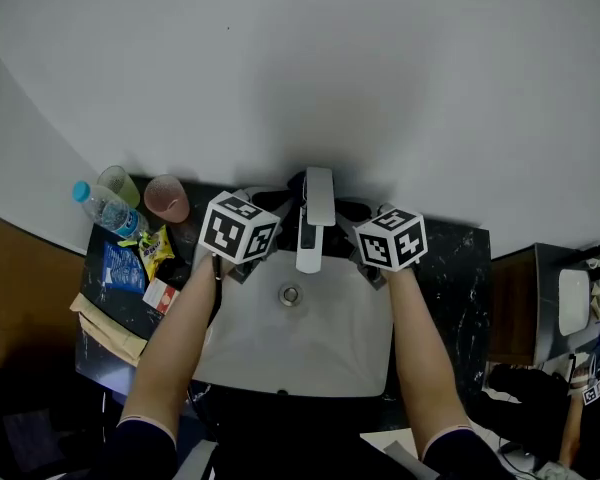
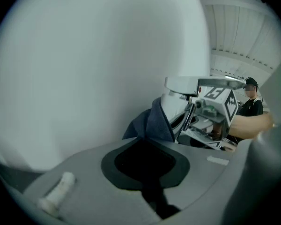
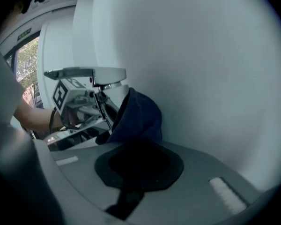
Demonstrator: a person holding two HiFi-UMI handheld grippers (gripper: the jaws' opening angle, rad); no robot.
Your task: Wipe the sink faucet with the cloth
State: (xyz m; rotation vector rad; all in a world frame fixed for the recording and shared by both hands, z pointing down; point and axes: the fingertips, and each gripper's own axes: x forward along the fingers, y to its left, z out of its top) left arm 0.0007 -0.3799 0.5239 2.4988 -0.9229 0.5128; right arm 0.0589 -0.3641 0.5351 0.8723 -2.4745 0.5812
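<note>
Your head camera looked steeply down from high above the sink (image 1: 315,353), the faucet (image 1: 316,218) near mid-frame and the basin toward 6 o'clock. The camera on your left gripper (image 2: 147,143) sat low and very close, facing along its jaws, the faucet at 2 o'clock. The one on your right gripper (image 3: 138,145) mirrored it, faucet at 10 o'clock. All three shared the faucet; both gripper views shared the cloth (image 3: 138,116) and saw each other's gripper
</note>
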